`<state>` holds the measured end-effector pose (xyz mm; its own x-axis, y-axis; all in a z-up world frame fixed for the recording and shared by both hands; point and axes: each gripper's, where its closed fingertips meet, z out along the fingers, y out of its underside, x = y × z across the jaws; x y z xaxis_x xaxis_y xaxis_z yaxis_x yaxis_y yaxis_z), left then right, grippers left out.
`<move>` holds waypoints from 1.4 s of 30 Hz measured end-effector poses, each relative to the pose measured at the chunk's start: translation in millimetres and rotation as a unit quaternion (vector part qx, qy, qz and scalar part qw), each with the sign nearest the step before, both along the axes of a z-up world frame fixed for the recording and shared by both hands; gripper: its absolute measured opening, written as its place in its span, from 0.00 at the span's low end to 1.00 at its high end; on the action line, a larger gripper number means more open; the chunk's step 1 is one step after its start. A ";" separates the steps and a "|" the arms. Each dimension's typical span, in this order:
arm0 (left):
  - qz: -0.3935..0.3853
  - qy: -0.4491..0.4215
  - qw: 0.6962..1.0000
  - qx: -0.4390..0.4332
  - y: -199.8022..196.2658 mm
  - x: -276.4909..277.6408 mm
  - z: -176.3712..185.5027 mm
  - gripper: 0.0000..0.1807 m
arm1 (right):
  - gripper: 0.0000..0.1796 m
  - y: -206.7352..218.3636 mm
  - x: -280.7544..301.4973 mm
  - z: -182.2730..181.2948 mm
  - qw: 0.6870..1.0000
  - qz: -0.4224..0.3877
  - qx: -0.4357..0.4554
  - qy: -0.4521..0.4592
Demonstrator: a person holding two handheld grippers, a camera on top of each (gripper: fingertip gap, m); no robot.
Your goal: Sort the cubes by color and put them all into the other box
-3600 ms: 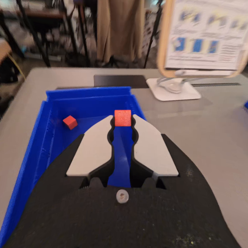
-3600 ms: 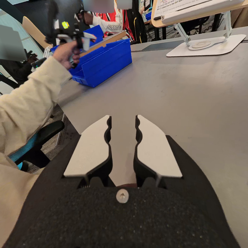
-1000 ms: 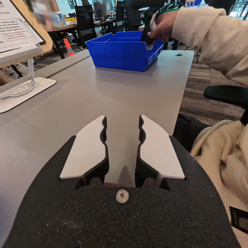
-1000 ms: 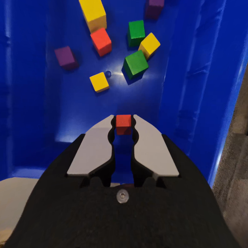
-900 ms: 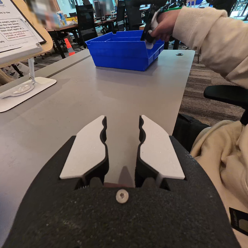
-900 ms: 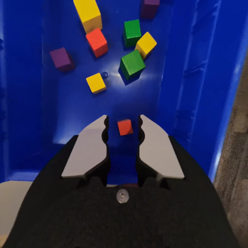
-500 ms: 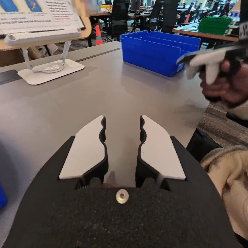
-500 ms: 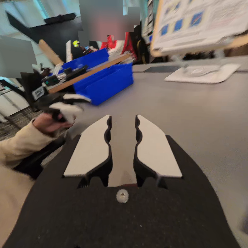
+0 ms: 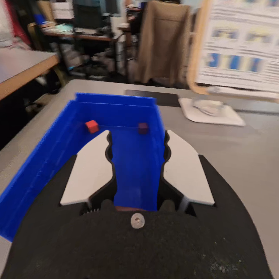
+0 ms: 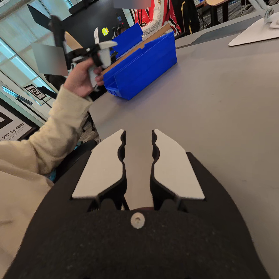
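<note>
In the left wrist view my left gripper (image 9: 137, 132) is open wide and empty, held over a blue box (image 9: 45, 158). A red cube (image 9: 91, 126) lies at the box's far left. A purple cube (image 9: 143, 128) lies at its far right, just beyond my right fingertip. In the right wrist view my right gripper (image 10: 138, 131) is open and empty, low over the grey table (image 10: 211, 105). That view also shows the blue box (image 10: 143, 66) at the table's far left corner. A hand holds the left gripper (image 10: 107, 51) beside it.
A paper sheet on a wooden board stands on a white base (image 9: 209, 111) right of the box; the base also shows in the right wrist view (image 10: 256, 31). A cream sleeve (image 10: 49, 132) and a black chair (image 10: 75, 154) are at the table's left edge. Tip to tip, the grippers are about 40 cm apart. My left tips are roughly 20 cm from the purple cube (image 9: 143, 128).
The left gripper has swung from facing across the table to above the blue box, and its jaws stand wider apart. The right gripper stays open over the table.
</note>
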<state>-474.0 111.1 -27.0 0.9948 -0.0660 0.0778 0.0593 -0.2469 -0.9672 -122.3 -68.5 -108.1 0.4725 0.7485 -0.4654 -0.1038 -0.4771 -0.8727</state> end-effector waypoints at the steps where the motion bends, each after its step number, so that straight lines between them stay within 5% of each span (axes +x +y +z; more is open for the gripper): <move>1: 0.046 -0.010 0.999 -0.013 19.8 -19.1 -5.1 0.36 | 0.18 -0.8 -0.6 0.0 1.000 0.003 0.000 -0.001; 8: 0.200 -0.035 0.967 -0.153 128.9 -78.7 -70.2 0.35 | 0.18 -4.1 -2.4 1.3 1.000 0.010 0.010 -0.016; 14: 0.283 -0.031 0.927 -0.244 158.4 -110.8 -126.7 0.34 | 0.18 -4.5 2.6 -0.1 1.000 0.005 0.009 -0.025; 18: 0.290 -0.058 0.917 -0.269 167.6 -118.6 -149.2 0.34 | 0.18 -3.7 7.4 -3.0 0.999 -0.002 0.007 -0.031; 21: 0.297 -0.051 0.914 -0.271 169.5 -127.0 -156.3 0.16 | 0.18 -2.4 9.2 -6.6 1.000 -0.005 -0.005 -0.027; 27: 0.216 -0.115 0.935 -0.259 169.0 -110.7 -144.6 0.16 | 0.17 -1.1 8.2 -9.0 1.000 -0.004 -0.020 -0.022; 30: 0.111 -0.126 0.965 -0.199 149.4 -82.3 -103.8 0.16 | 0.17 -1.1 9.8 -1.2 1.000 -0.009 -0.008 -0.021; 35: -0.019 -0.021 0.997 -0.066 55.8 -47.5 -31.2 0.16 | 0.17 4.1 21.5 5.1 0.999 -0.036 0.008 -0.024; 42: -0.095 0.075 0.992 0.032 -59.6 -1.6 -17.7 0.16 | 0.17 11.3 24.6 10.6 0.999 -0.041 -0.014 0.017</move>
<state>-475.5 51.5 -44.6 0.9639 -0.2538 -0.0803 -0.1283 -0.1784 -0.9756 -97.7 -57.1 -97.5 0.5152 0.6943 -0.5025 -0.1732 -0.4899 -0.8544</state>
